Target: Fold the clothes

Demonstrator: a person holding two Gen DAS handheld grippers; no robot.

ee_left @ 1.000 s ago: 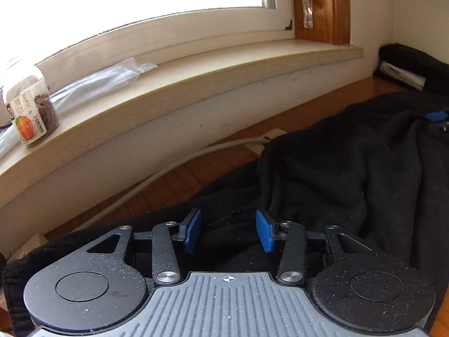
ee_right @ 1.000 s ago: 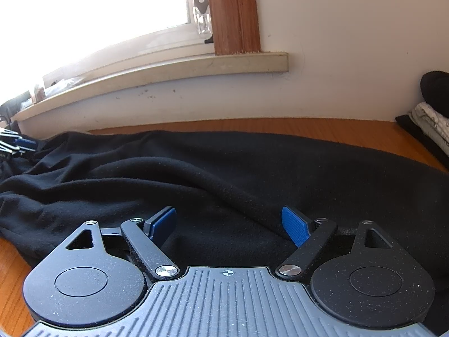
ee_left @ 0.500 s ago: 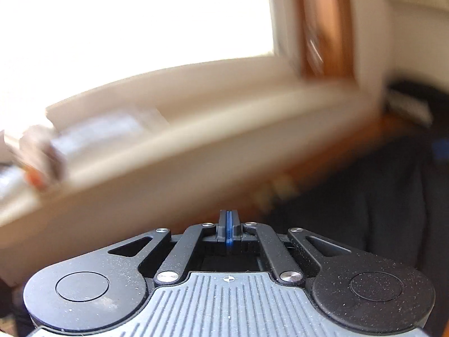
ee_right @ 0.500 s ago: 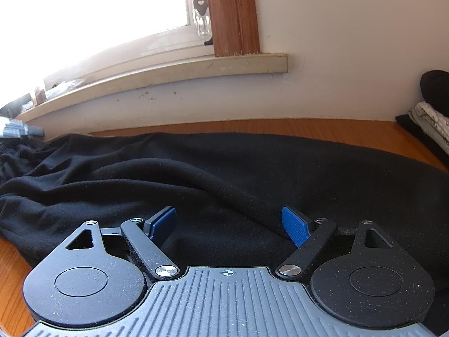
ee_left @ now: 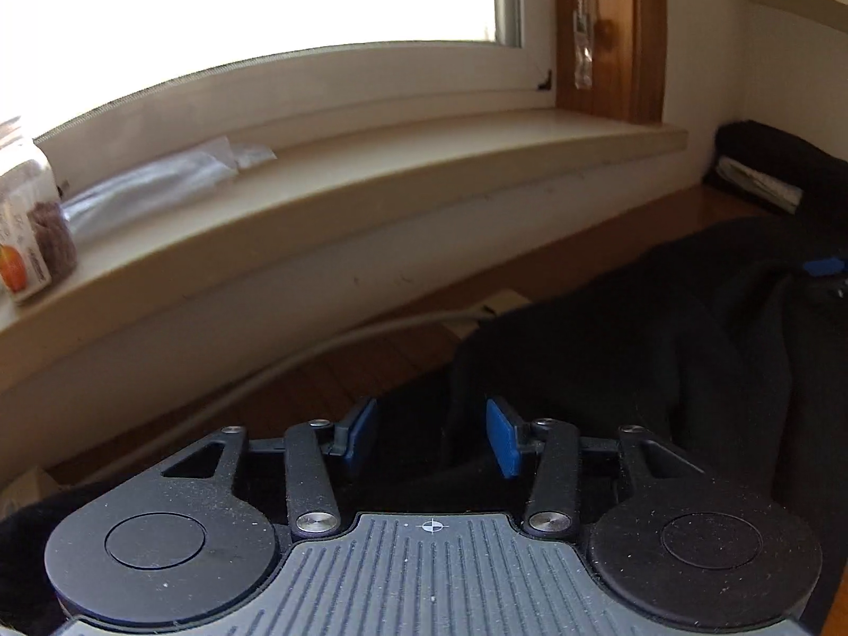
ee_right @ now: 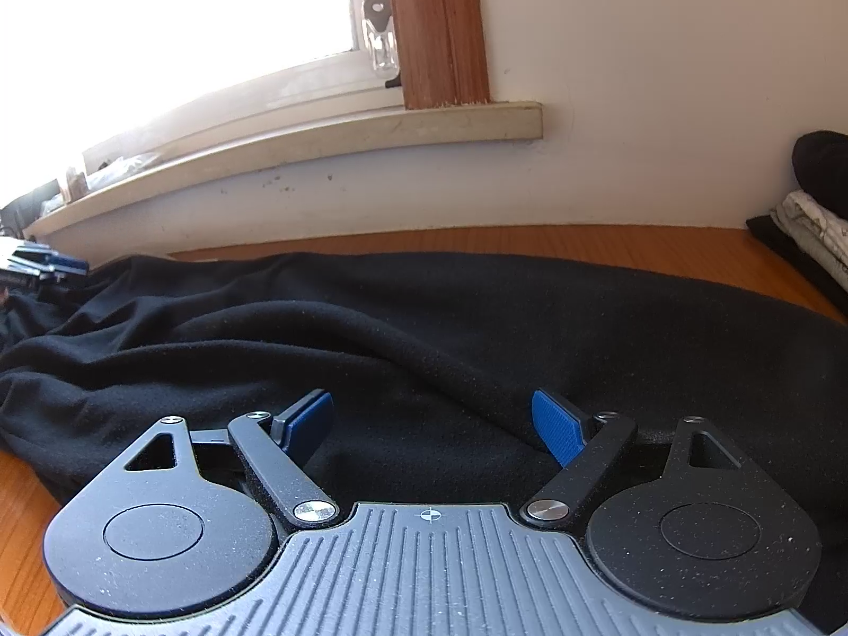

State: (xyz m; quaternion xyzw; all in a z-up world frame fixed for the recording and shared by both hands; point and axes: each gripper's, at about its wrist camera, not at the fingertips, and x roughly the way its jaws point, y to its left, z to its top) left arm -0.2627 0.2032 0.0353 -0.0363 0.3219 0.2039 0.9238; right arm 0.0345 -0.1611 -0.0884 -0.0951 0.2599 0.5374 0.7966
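Note:
A black fleece garment (ee_right: pixel 424 328) lies spread and rumpled on a wooden table (ee_right: pixel 609 246); it also fills the right half of the left wrist view (ee_left: pixel 636 350). My left gripper (ee_left: pixel 432 437) is open, its blue pads either side of a raised fold at the garment's edge. My right gripper (ee_right: pixel 432 426) is open wide, resting low over the garment with cloth between the pads. The other gripper's blue tip shows far right in the left wrist view (ee_left: pixel 821 266) and far left in the right wrist view (ee_right: pixel 47 265).
A window sill (ee_left: pixel 371 169) runs along the wall behind the table, with a jar (ee_left: pixel 32 233) and a clear plastic bag (ee_left: pixel 159 180) on it. A grey cable (ee_left: pixel 318 350) lies on the table by the wall. Folded clothes (ee_right: pixel 811 222) are stacked at the far right.
The left gripper snapped shut half a second ago amid a blurred movement, and is now open again around the garment's edge. The right gripper has stayed open and still.

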